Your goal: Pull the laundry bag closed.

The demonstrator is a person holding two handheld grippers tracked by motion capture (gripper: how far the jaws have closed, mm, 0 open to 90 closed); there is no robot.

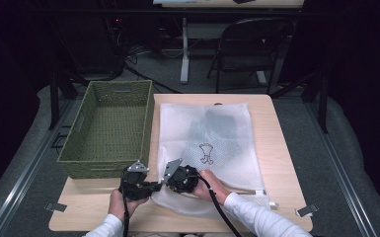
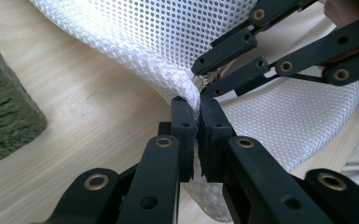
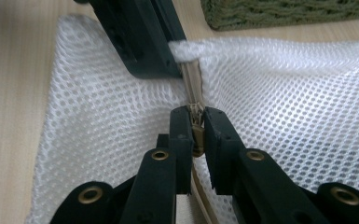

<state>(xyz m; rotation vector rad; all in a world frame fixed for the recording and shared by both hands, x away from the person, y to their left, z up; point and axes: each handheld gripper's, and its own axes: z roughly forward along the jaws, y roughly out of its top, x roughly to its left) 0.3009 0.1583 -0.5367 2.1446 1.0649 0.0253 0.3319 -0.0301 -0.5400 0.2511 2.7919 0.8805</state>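
A white mesh bag (image 1: 205, 133) lies flat on the wooden table (image 1: 276, 148), with a dark item showing through its far half. My left gripper (image 1: 157, 187) is shut on the bag's near-left corner, at the end of the zipper; in the left gripper view its jaws (image 2: 198, 109) pinch the bunched mesh (image 2: 158, 32). My right gripper (image 1: 170, 185) meets it tip to tip. In the right gripper view its jaws (image 3: 196, 121) are shut on the beige zipper pull (image 3: 196, 114), and the zipper tape runs up to the left gripper (image 3: 168, 65).
A green woven basket (image 1: 111, 123) stands at the table's left, close to the bag's corner (image 3: 284, 11). A folding chair (image 1: 249, 44) is behind the table. Bare wood shows right of the bag and along the near edge.
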